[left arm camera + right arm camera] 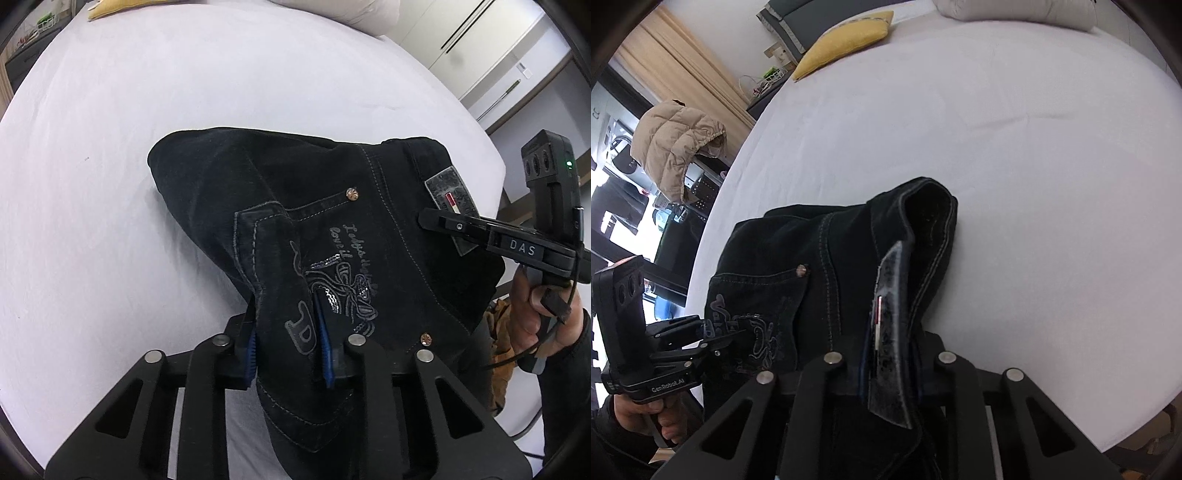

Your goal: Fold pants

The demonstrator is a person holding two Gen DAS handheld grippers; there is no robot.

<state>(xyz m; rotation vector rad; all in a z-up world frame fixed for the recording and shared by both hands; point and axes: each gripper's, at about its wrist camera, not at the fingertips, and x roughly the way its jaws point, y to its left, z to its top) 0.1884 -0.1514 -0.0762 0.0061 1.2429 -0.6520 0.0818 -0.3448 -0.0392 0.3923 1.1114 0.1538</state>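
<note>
Above the bed [110,147], both grippers' fingers [327,347] clamp the black pants [295,192].

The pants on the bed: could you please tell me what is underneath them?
Around the pants only the white sheet shows, so they rest on it. The left gripper and right gripper hold one edge up. Anything under the cloth is covered.
</note>
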